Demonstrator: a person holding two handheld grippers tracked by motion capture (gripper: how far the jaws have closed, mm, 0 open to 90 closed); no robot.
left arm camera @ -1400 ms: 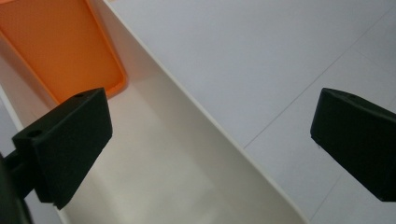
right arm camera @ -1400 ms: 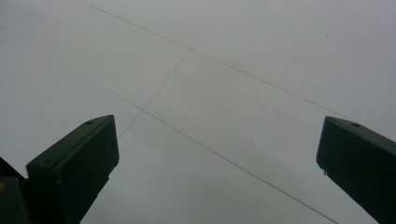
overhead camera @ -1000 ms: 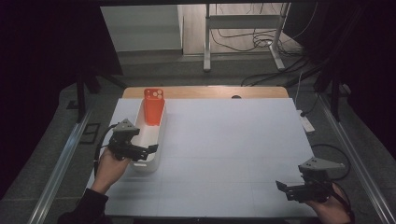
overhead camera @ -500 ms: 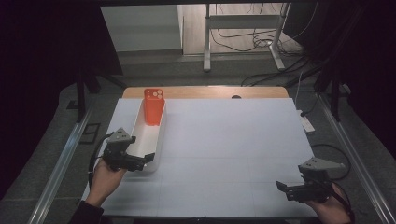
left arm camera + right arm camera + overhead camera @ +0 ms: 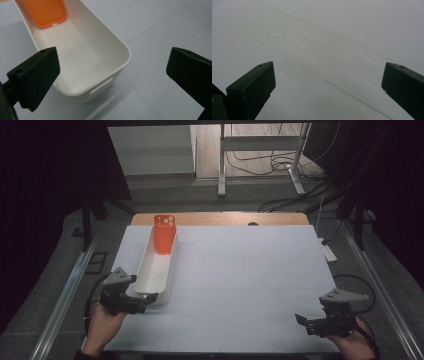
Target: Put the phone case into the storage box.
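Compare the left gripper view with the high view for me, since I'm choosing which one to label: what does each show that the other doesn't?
The left gripper view alone shows the slot handle cut into the near end wall of the long white plastic bin.

The high view alone shows the right hand-held gripper low at the right, the wooden strip along the table's far edge, and the floor cables beyond.

Both show the bin, the orange phone case leaning at its far end, the open left hand-held gripper at the bin's near end, and the white tabletop.
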